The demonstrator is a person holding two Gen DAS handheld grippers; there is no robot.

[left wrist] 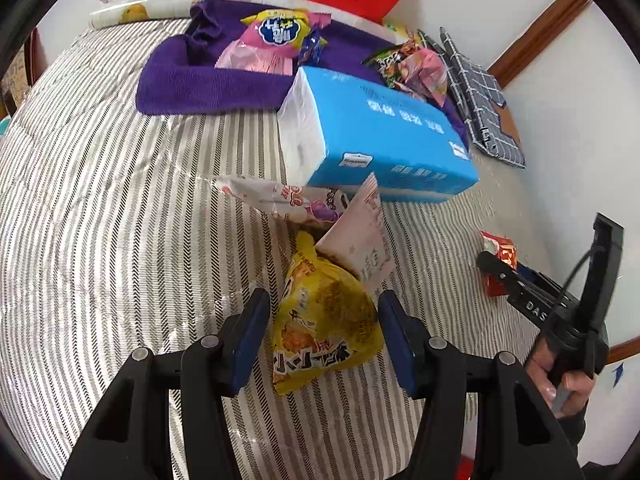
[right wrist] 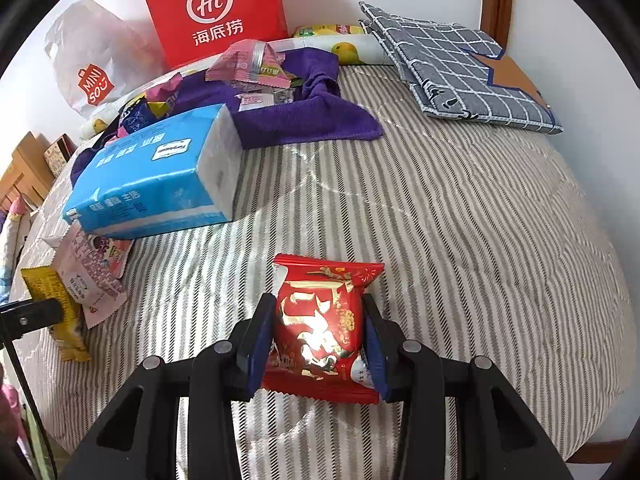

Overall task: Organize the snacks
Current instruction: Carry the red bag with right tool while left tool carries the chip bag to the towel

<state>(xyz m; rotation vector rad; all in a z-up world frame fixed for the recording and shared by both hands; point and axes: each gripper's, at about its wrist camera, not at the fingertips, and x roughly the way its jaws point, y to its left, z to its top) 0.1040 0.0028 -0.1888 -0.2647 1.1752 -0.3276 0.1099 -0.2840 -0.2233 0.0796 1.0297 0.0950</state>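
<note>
A yellow snack packet lies on the striped bedcover between the fingers of my left gripper. The jaws are open, with a gap showing on either side of the packet. My right gripper is shut on a red foil snack packet, its pads pressing both sides just above the cover. In the left wrist view that red packet shows at the right in a person's hand-held tool. A pink-and-white packet overlaps the yellow packet's far end.
A blue tissue pack lies mid-bed. Behind it a purple towel carries several snack packets. A red paper bag and a white plastic bag lean on the wall. A checked cloth lies at the back right.
</note>
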